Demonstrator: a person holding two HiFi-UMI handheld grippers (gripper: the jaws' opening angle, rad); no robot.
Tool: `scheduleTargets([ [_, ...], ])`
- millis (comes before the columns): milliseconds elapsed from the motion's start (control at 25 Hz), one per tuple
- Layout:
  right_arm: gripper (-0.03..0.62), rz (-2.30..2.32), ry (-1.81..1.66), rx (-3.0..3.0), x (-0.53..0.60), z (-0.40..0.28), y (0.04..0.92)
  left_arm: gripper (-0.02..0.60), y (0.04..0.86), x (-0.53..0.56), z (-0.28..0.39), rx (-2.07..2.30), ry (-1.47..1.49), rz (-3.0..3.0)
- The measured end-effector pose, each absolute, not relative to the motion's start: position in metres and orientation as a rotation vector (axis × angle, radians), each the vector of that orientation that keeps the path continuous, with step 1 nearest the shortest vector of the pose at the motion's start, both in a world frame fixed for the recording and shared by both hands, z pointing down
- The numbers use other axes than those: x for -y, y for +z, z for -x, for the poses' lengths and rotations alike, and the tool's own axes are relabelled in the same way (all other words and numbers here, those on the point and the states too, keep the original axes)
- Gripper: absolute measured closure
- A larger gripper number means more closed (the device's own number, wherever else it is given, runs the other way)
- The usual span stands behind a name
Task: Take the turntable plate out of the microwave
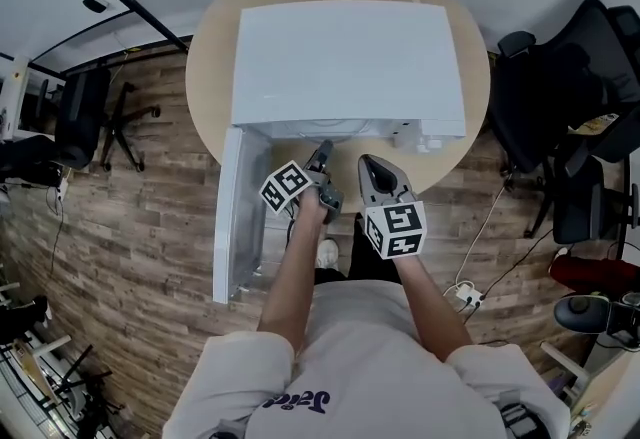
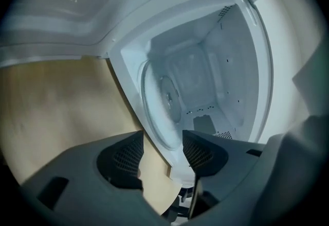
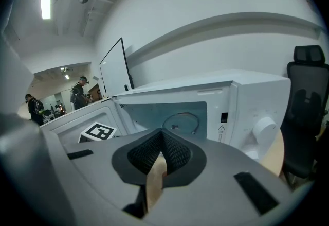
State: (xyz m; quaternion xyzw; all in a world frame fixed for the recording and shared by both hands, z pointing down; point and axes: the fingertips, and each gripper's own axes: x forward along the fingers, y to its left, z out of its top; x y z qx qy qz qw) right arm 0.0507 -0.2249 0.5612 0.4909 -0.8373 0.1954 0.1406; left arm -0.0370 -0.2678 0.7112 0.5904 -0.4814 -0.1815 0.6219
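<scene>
A white microwave stands on a round wooden table, its door swung open to the left. The glass turntable plate lies inside the cavity; the right gripper view also shows the plate through the opening. My left gripper is open just outside the cavity mouth, with nothing between its pads; the plate's rim shows beyond the gap. In the head view the left gripper points at the opening. My right gripper is shut and empty, a little back from the microwave front; the right gripper sits beside the left.
The microwave's control knob is right of the cavity. Black office chairs stand right of the table, another chair to the left. A power strip lies on the wood floor. People stand far off.
</scene>
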Motion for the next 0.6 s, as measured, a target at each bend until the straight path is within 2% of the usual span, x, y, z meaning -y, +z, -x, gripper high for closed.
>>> scheduleTargets([
  [240,0.58,-1.407,0.563,2.396,0.229,-0.052,0.569,0.365,0.716,0.286,0.045,1.036,-0.596,-1.258],
  [480,0.58,-1.415,0.559,2.384,0.232,-0.055,0.57,0.445,0.728,0.288,0.047,1.035,-0.634,-1.179],
  [600,0.58,-1.421,0.56,2.378,0.231,-0.056,0.571,0.505,0.733,0.285,0.048,1.045,-0.621,-1.144],
])
